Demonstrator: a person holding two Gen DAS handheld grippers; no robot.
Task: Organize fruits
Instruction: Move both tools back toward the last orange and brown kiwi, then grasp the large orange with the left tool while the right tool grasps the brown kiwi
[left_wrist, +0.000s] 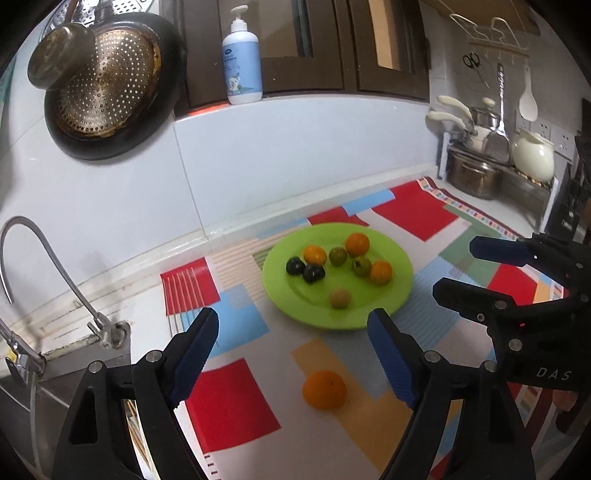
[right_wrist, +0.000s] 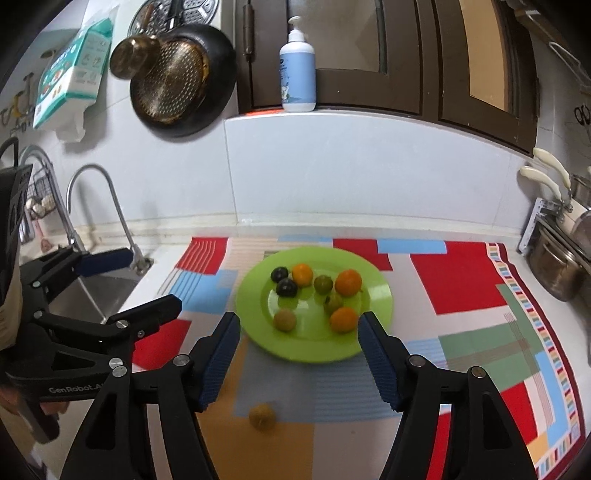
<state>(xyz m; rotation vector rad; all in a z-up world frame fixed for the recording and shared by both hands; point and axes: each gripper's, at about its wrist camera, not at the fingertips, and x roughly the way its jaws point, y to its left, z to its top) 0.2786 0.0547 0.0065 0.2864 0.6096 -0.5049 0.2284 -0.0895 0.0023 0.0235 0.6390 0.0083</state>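
A green plate (left_wrist: 399, 280) (right_wrist: 380, 295) sits on the patchwork mat and holds several small fruits: orange, dark and green ones, plus a pale one (left_wrist: 340, 298) (right_wrist: 284, 319). One orange fruit (left_wrist: 324, 390) lies alone on the mat in front of the plate; it shows blurred in the right wrist view (right_wrist: 262, 416). My left gripper (left_wrist: 293, 363) is open and empty above the mat, the lone orange between its fingers. My right gripper (right_wrist: 297, 363) is open and empty, just short of the plate. Each gripper also shows in the other's view, the right one (left_wrist: 456, 269) and the left one (right_wrist: 155, 280).
A sink with a curved tap (left_wrist: 55, 266) (right_wrist: 110, 206) lies left of the mat. A soap bottle (left_wrist: 242, 59) (right_wrist: 297, 66) stands on the ledge behind. Pans hang on the wall (left_wrist: 107, 88). Pots and utensils (left_wrist: 491, 155) fill a rack at the right.
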